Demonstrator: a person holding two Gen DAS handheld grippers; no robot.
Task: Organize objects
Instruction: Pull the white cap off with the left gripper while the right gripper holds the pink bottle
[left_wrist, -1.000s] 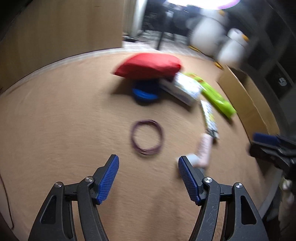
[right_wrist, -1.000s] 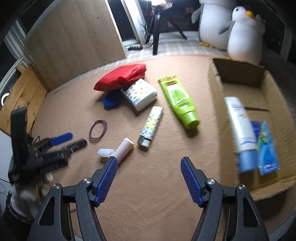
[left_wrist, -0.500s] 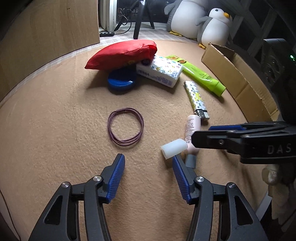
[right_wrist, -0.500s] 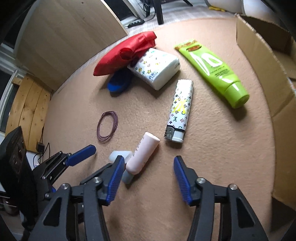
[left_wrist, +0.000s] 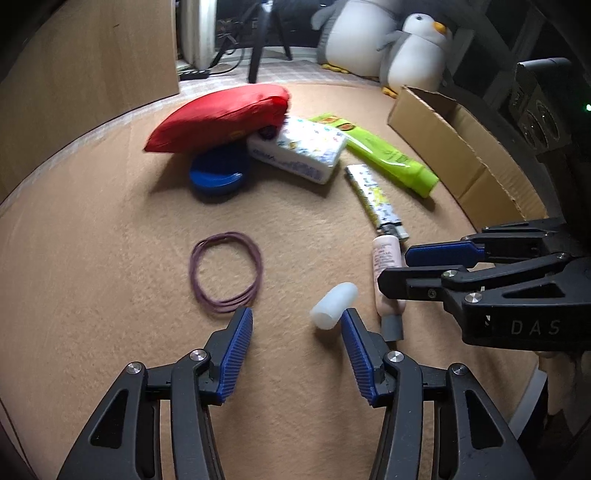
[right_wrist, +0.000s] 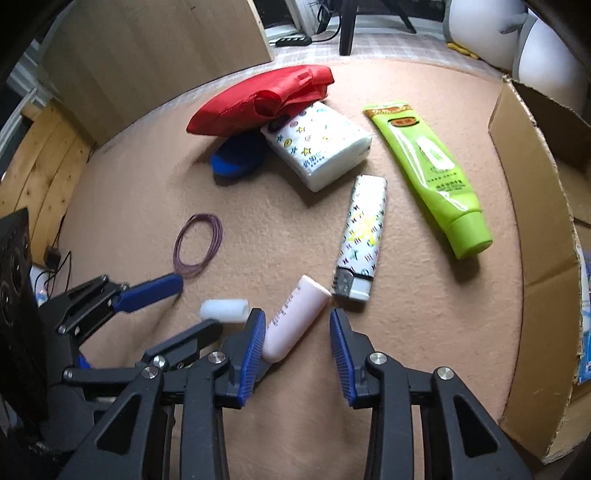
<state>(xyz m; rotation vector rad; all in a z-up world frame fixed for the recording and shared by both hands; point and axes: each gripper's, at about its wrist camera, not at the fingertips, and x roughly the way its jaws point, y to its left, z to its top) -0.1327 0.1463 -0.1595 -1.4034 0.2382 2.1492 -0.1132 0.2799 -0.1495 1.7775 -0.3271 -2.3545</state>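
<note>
A pink bottle (right_wrist: 295, 317) lies on the tan carpet with its grey neck bare, and its white cap (right_wrist: 223, 310) lies loose to its left. My right gripper (right_wrist: 297, 321) points down over the bottle with its jaws closing. The left pad is against the bottle and the right pad is still apart from it. My left gripper (left_wrist: 295, 317) is also closing, with the cap (left_wrist: 334, 304) at the tip of its right finger and not pinched. The left wrist view shows the right gripper (left_wrist: 393, 267) straddling the bottle (left_wrist: 386, 258).
A ring of purple rubber bands (left_wrist: 225, 275) lies left of the cap. Beyond are a patterned lighter (right_wrist: 364, 236), a green tube (right_wrist: 428, 173), a tissue pack (right_wrist: 317, 147), a red pouch (right_wrist: 258, 99) over a blue lid (right_wrist: 236, 158), and a cardboard box (right_wrist: 535, 229) at the right.
Both grippers' jaws have narrowed. The right gripper came down and now straddles the pink bottle. The left gripper shifted toward the white cap, which now lies at its right fingertip.
</note>
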